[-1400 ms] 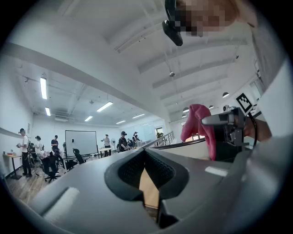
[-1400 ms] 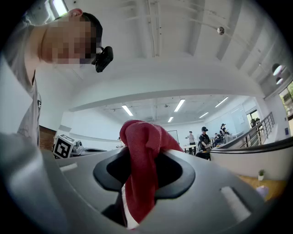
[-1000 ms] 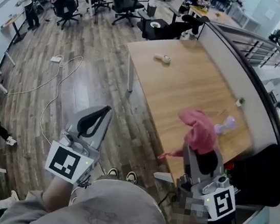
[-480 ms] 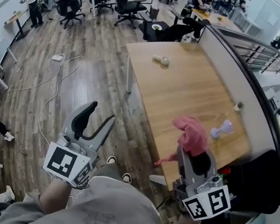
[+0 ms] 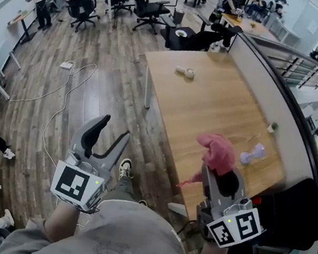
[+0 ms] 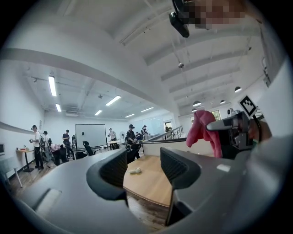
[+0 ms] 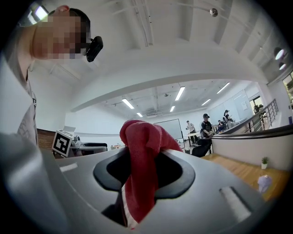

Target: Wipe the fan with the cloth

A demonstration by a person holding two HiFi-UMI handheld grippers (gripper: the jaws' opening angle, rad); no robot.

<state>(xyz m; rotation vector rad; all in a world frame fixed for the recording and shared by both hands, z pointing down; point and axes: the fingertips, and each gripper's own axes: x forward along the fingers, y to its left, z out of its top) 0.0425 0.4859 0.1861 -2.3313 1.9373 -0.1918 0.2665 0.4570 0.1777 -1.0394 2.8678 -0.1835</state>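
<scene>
Gripping the pink cloth [image 5: 217, 149] in the right gripper [image 5: 220, 172], low right of the head view, with the jaws closed on a bunched fold and a loose tail hanging beneath. Carrying nothing in the left gripper [image 5: 113, 129], low left over the wooden floor [image 5: 111, 87], with jaws just opened wide and only air between. Facing a table [image 5: 208, 110] that runs up the right half of the frame. Near its right edge, just right of the cloth and apart from it, a lilac object [image 5: 253, 154]: probably the fan, though too small here to be sure. Toward the table's far end, upper centre, a small white object [image 5: 185, 71], well apart from both grippers.

Judged as the approach, with no wiping begun yet. To do it well:

- Bring the left gripper across to the table first and close it on the fan's base or stem, to stop any sliding or tipping.
- Lead with the rounded bunch of cloth above the jaws, never the hard jaw tips.
- Press lightly, sweep across the face, then round the rim.
- Mind the dangling tail, likely to snag and drag so light a thing along.
- Keep well in from the table's right edge throughout.
</scene>
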